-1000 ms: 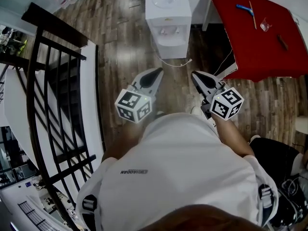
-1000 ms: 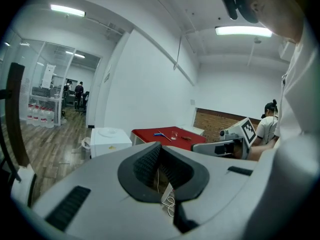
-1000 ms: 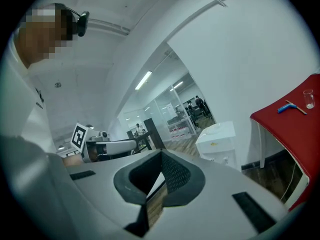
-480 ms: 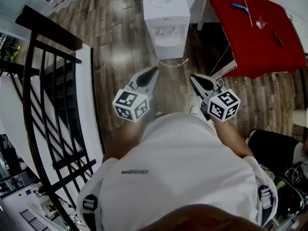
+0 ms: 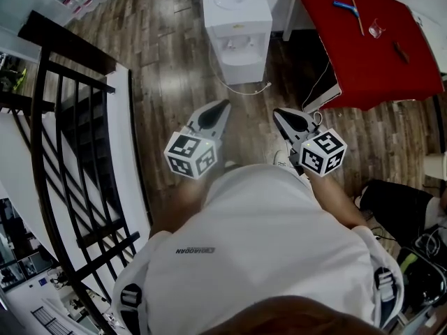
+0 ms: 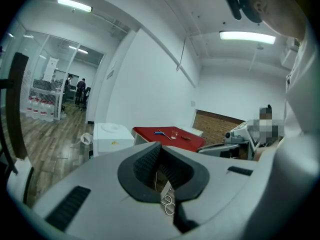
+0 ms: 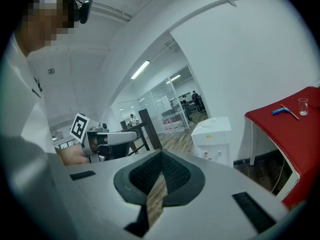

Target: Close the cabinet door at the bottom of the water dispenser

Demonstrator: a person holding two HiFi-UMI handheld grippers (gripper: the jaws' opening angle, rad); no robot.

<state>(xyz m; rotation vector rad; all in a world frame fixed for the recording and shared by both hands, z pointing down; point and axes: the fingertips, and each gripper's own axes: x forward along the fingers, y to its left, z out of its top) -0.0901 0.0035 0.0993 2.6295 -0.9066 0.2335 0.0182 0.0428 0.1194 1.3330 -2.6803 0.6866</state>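
Observation:
The white water dispenser (image 5: 237, 30) stands on the wood floor straight ahead, its front toward me. From above I cannot make out its bottom cabinet door. My left gripper (image 5: 222, 105) and right gripper (image 5: 278, 112) hang side by side in front of my body, well short of the dispenser, both shut with nothing between the jaws. The left gripper view shows the dispenser (image 6: 112, 136) far off beyond the closed tips (image 6: 160, 145). In the right gripper view the dispenser (image 7: 215, 134) stands right of the closed tips (image 7: 161, 153).
A red table (image 5: 363, 40) with a blue tool and a small glass stands right of the dispenser. A white cable (image 5: 244, 89) lies on the floor before the dispenser. A black stair railing (image 5: 77, 138) and stairwell run along the left. A dark bag (image 5: 391, 201) lies at the right.
Both grippers have sunk slightly and stay shut. In the head view the dispenser and the red table have slid a little up and to the left.

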